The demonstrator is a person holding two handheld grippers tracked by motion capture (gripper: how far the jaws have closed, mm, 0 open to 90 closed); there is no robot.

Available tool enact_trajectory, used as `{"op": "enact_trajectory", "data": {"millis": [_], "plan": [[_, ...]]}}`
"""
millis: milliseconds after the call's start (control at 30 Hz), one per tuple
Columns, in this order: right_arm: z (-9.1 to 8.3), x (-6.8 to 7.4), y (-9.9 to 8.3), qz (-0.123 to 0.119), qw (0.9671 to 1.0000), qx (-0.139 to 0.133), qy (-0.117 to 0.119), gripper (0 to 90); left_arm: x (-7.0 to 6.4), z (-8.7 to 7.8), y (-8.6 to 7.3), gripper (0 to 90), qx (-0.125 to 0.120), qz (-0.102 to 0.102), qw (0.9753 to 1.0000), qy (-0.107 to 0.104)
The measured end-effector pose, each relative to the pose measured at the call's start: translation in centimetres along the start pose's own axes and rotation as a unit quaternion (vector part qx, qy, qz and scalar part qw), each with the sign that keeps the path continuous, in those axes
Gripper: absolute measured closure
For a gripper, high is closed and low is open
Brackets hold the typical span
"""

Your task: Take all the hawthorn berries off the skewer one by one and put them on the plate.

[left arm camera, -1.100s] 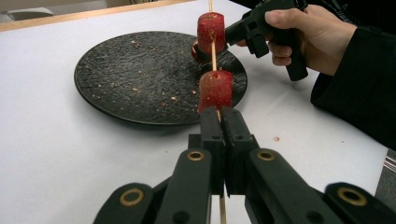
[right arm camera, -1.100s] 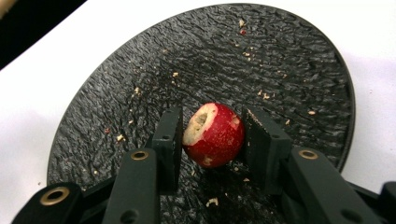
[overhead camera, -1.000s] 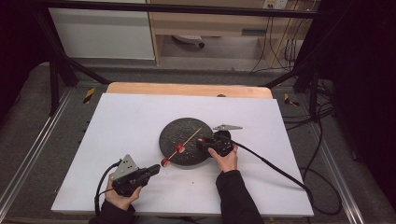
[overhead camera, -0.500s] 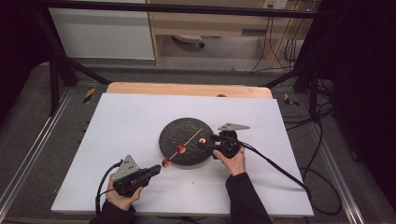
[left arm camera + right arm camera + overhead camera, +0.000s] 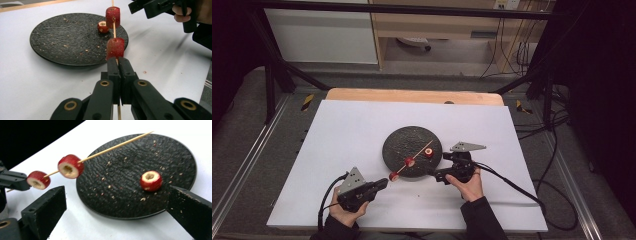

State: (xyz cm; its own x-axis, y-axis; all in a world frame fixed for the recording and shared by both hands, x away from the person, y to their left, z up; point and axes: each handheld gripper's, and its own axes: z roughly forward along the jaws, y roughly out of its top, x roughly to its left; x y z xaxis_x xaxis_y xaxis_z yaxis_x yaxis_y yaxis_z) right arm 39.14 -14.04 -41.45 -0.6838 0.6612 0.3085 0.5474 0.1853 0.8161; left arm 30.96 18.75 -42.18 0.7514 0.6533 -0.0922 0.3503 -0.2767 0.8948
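A thin wooden skewer [image 5: 422, 150] slants over a black round plate [image 5: 412, 135]. My left gripper [image 5: 382, 184] is shut on its near end [image 5: 118, 65]. Two red cored fruit pieces are threaded on it: one right at the jaws [image 5: 115, 48], one farther up [image 5: 112, 15]. A third red piece [image 5: 429, 153] lies loose on the plate [image 5: 150, 180]. My right gripper [image 5: 437, 176] stands open by the plate's near right rim, its jaws wide apart [image 5: 117, 212], with nothing between them and the loose piece just beyond.
The plate [image 5: 62, 40] is strewn with crumbs. It rests on a white table sheet [image 5: 337, 135] with a wooden edge [image 5: 412, 95] at the back. Cables trail from both grippers toward the table's near edge and right side.
My right gripper has drawn back from the plate toward the near right. The loose red piece now shows on the plate. The left gripper and skewer have barely moved.
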Motion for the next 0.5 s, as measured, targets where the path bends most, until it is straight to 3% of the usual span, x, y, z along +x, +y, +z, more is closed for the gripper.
{"op": "enact_trajectory", "data": {"millis": [500], "plan": [[0.6,1.4,-1.5,0.007,0.9993,-0.003,0.036,7.3,-1.0,0.9,-0.2,88.6,0.011,0.01,0.9998,-0.014]]}}
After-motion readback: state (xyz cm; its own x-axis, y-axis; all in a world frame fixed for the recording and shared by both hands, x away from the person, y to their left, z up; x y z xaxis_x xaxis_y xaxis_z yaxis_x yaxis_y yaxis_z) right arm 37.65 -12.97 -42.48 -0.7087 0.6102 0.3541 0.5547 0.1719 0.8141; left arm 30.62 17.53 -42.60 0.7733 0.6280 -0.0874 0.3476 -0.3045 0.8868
